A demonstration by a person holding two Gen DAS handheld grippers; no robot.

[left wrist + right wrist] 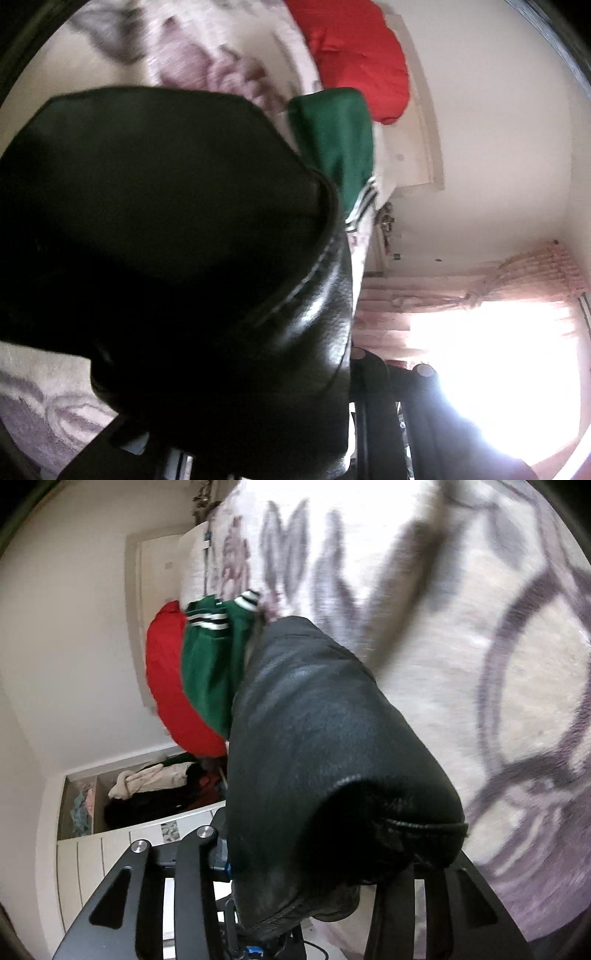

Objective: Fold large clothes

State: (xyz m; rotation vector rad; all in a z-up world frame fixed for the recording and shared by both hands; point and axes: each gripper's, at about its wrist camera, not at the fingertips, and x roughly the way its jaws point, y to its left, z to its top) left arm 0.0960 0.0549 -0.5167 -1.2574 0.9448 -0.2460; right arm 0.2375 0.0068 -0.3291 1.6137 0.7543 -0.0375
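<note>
A black leather jacket (166, 229) fills most of the left wrist view and hangs over the left gripper, hiding its fingertips. In the right wrist view the same black jacket (325, 757) drapes between the right gripper's finger arms (192, 886) and covers the tips. Both grippers seem to hold the jacket lifted above the bed (480, 646). Both views are tilted sideways and blurred.
A green garment with striped cuffs (210, 664) and a red garment (166, 686) lie on the patterned bedspread (192, 62). A white wardrobe compartment with clothes (147, 794) is open. A bright window with pink curtains (498, 332) is at right.
</note>
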